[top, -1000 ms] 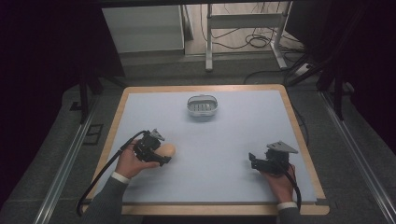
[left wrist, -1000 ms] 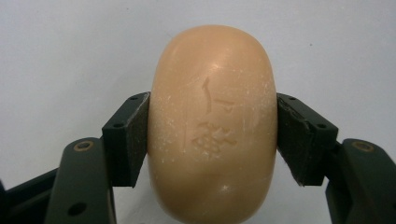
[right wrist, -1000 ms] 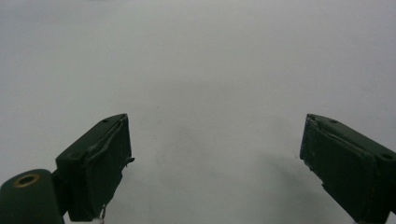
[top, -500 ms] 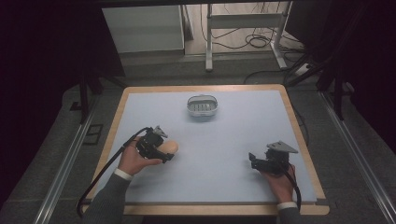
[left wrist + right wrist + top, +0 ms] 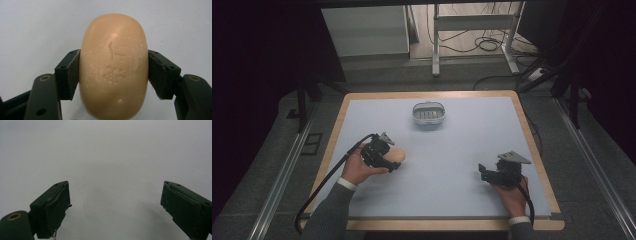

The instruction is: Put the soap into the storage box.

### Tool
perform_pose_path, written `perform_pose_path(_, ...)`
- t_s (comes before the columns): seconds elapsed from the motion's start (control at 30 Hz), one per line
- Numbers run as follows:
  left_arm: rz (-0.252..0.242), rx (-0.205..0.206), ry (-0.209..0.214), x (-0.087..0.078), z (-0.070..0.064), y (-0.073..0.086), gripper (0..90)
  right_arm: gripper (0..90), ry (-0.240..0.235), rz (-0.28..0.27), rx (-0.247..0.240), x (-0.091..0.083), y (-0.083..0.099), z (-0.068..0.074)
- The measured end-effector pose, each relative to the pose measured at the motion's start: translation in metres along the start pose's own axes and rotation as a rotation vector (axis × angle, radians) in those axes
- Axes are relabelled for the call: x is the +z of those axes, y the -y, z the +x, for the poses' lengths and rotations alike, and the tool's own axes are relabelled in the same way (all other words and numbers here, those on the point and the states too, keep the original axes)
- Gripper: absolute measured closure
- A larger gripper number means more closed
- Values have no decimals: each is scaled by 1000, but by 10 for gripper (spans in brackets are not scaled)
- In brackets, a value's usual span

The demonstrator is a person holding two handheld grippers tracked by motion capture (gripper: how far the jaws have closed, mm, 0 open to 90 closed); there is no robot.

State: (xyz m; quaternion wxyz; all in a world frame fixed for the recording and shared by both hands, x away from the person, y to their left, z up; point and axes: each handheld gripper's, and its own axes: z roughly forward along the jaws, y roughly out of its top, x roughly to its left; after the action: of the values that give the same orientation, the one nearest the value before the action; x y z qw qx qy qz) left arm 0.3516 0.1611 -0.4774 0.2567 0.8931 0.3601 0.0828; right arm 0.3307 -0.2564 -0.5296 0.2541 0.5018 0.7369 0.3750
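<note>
I held the left gripper (image 5: 389, 159) at the near left of the table (image 5: 462, 150), its 2 jaws closed on the long sides of a tan bar of soap (image 5: 113, 67). In the left gripper view the pads (image 5: 72, 72) pressed flat against both flanks of the bar, and the stamped face of the soap pointed at the camera. In the high view the soap (image 5: 396, 156) stuck out past the jaws toward the middle of the table, just above the pale blue surface.

I kept the right gripper (image 5: 484, 172) at the near right, well apart from the left one. Its 2 jaws stood wide open with nothing between them, and bare table showed in the gap.

Farther off, a small grey dish (image 5: 429, 113) with a ribbed floor sat near the far edge, at about the middle of it, well apart from both grippers.
</note>
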Motion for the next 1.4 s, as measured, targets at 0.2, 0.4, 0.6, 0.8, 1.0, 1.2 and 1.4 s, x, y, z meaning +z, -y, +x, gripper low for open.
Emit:
perform_pose_path(0.2,-2,1,-6,-1,1,-4,328,89,0,0,2,0,0,0)
perform_pose_path(0.4,0,9,-8,0,1,-9,328,89,-1,0,3,0,0,0)
perform_pose_path(0.6,-2,9,-7,0,2,-13,328,88,0,1,6,0,0,0)
perform_pose_path(0.8,0,9,-9,0,3,-16,328,88,1,1,7,0,0,0)
perform_pose_path(1.0,-3,14,-16,0,4,-21,328,89,2,1,7,0,0,-1)
perform_pose_path(1.2,-6,21,-22,-2,5,-25,328,89,3,2,7,0,0,0)
perform_pose_path(1.4,-8,22,-24,-2,7,-29,328,89,3,1,6,0,0,0)
